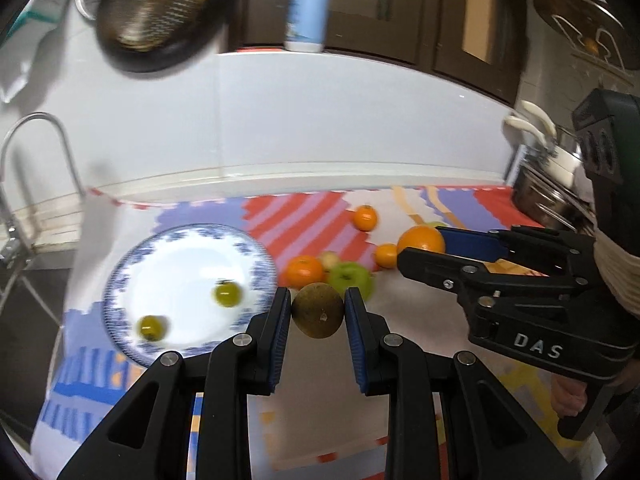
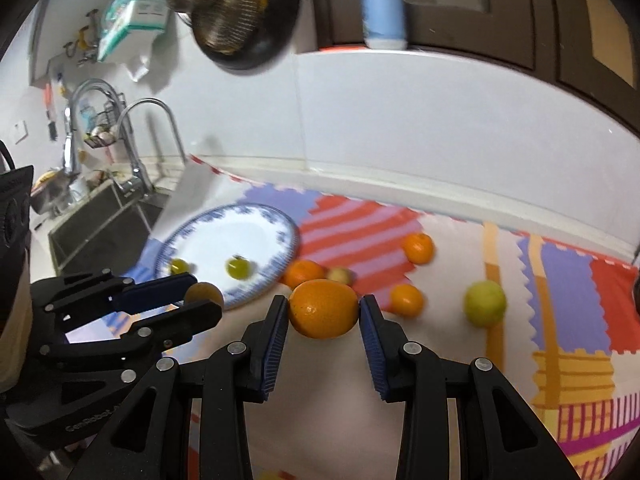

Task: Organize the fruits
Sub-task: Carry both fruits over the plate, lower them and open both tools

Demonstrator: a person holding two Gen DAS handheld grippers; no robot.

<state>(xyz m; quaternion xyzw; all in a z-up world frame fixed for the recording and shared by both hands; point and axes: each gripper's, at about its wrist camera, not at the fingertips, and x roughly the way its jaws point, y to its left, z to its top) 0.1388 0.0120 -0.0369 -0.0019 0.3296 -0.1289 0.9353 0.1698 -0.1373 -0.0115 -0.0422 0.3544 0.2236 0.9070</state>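
I count one plate (image 2: pixel 280 216) with two small green fruits (image 2: pixel 237 268) on it. My jaws carry one brown fruit (image 1: pixel 318 310) and one large orange (image 2: pixel 323 309). On the mat lie three small oranges (image 2: pixel 418 247), one green apple (image 2: pixel 485 303) and one pale fruit (image 2: pixel 340 275).

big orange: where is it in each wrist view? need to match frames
Left wrist view: the big orange sits right of centre, clamped in the right hand-held gripper that reaches in from the right edge.
Right wrist view: the orange is at centre, between that gripper's own blue pads.
Shared landmark: the blue-rimmed plate with two small green fruits on it, left of the orange in both.
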